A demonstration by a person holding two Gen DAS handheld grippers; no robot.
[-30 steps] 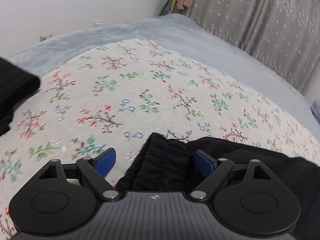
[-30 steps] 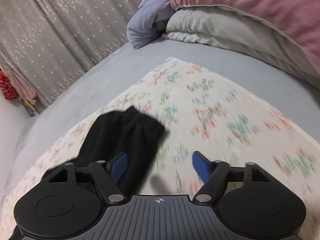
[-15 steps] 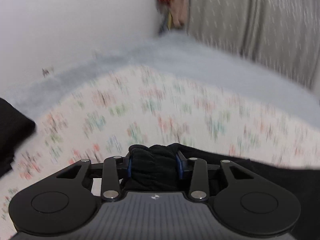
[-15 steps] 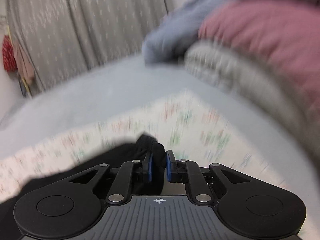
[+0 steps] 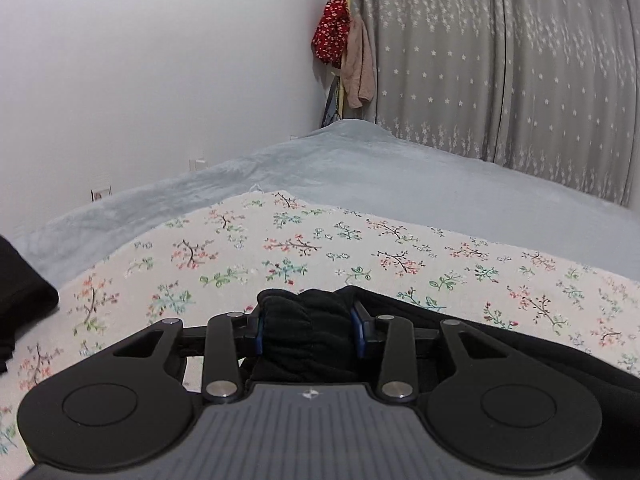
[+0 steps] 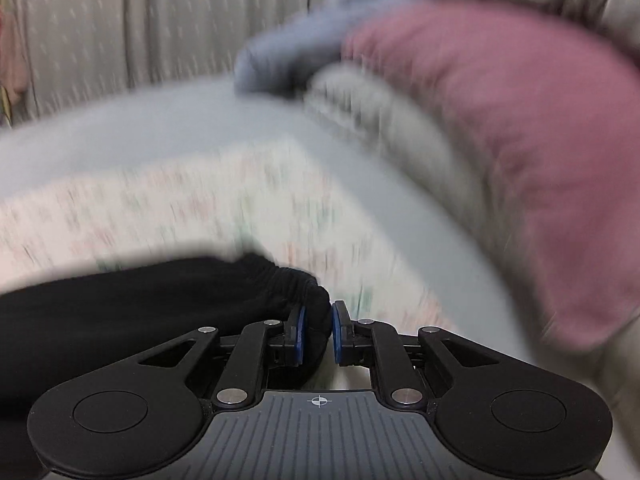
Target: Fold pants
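Observation:
The black pants [image 5: 500,344] lie on a floral sheet [image 5: 280,256] on the bed. My left gripper [image 5: 308,332] is shut on a bunched, gathered end of the pants [image 5: 308,320], held between its blue pads. In the right wrist view, my right gripper [image 6: 318,332] is shut on another gathered edge of the pants [image 6: 160,304], which stretch away to the left. That view is blurred by motion.
A grey bedspread [image 5: 400,172] surrounds the floral sheet. Another black garment [image 5: 20,300] lies at the left edge. A white wall and grey starred curtains [image 5: 500,60] stand behind. Pink and grey bedding [image 6: 500,100] is piled at the right.
Both grippers were open over the pants a second ago. They have closed on the gathered edges and lifted, and both views now look higher across the bed.

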